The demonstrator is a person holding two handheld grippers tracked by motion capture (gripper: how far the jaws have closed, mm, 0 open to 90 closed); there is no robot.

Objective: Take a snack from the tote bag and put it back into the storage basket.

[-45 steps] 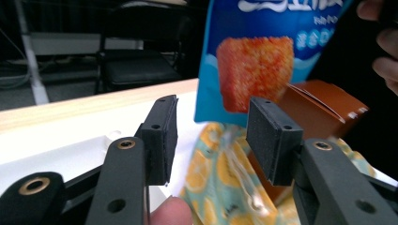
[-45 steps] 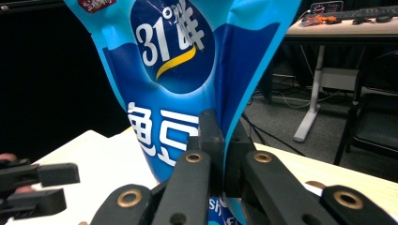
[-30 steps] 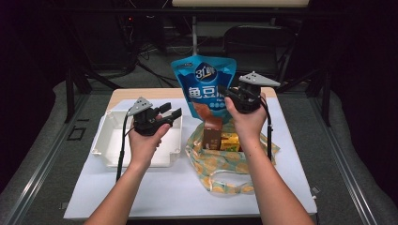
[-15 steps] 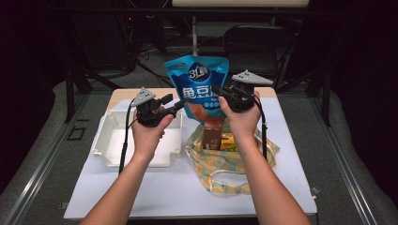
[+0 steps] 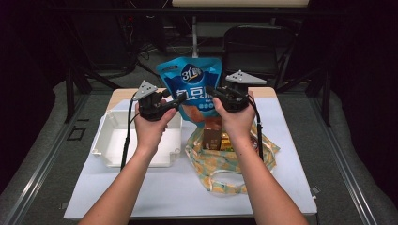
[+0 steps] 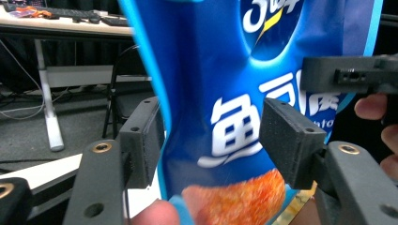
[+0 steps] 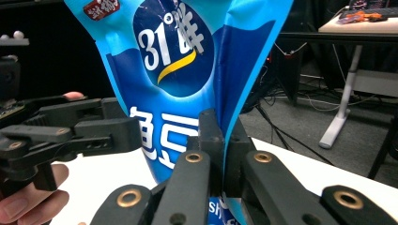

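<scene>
Blue snack pouch (image 5: 191,84) hangs above the tabletop's far edge, right gripper (image 7: 220,140) pinching its edge; left gripper (image 6: 211,140) jaws straddle it, spread.

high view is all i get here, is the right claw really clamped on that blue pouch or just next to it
Observer: Clamped. In the right gripper view the right claw has both jaws shut on a side edge of the blue pouch, which stands upright above them.
Operator: ok and the other one, has it got hold too
Observer: No. In the left gripper view the left claw is open, with the lower part of the pouch between its pads and a gap showing at the left pad.
</scene>
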